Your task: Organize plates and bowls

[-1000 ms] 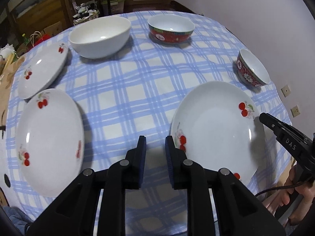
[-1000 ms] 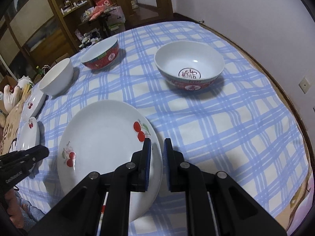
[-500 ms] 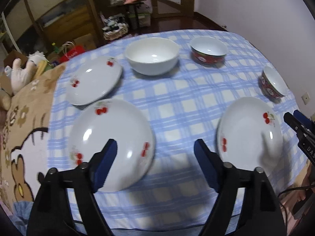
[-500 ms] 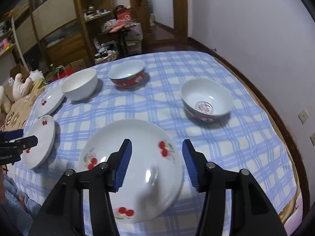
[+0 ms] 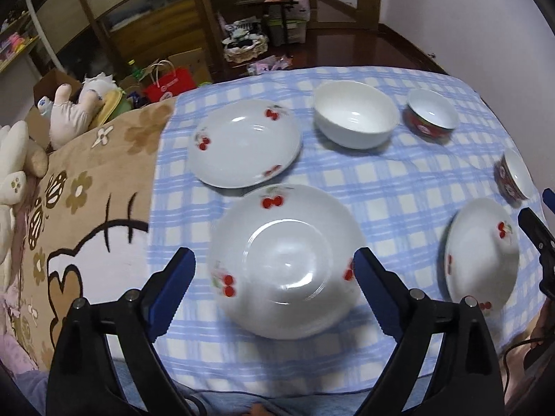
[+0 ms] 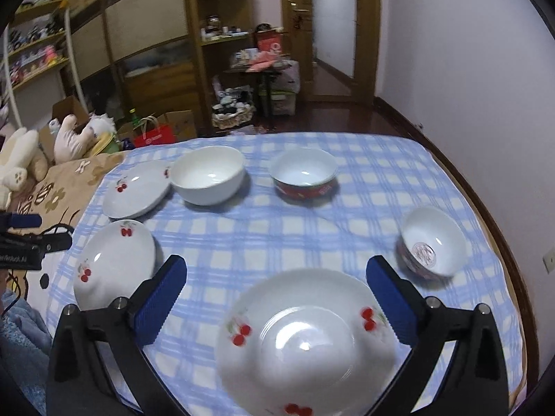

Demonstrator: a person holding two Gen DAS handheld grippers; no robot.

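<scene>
1. Plates: three white cherry-print ones on the blue-check tablecloth (image 5: 399, 180). In the left wrist view the near plate (image 5: 286, 263) sits at lower centre, the far plate (image 5: 244, 142) just above it at upper centre-left, apart from it by a thin gap, and the right-hand plate (image 5: 482, 256) at the right edge.
2. Bowls: plain white bowl (image 5: 357, 118) at upper centre, red-banded bowl (image 5: 430, 114) just right of it, small red bowl (image 5: 513, 176) at the far right edge. All three stand apart, nothing nested.
3. Left gripper (image 5: 274, 277): jaws have just been opening and now stand wide. The near plate shows between the blue pads, but they hang above it, not pressing. Holds nothing.
4. Right gripper (image 6: 277, 298): jaws have likewise just been opening, now fully spread. It frames the right-hand plate (image 6: 305, 339) at lower centre of its view, no contact. Empty.
5. Step, as I read it: start of sorting, each claw lined up over its own plate, nothing stacked yet.
6. Next move calls for: drop one claw to a plate rim, pinch the lip, lift and set it on another plate. The rim is thin, glazed and low to the cloth, so slip risk looks real.
7. Bowls afterwards: probably nest the smaller ones into the white bowl.
</scene>
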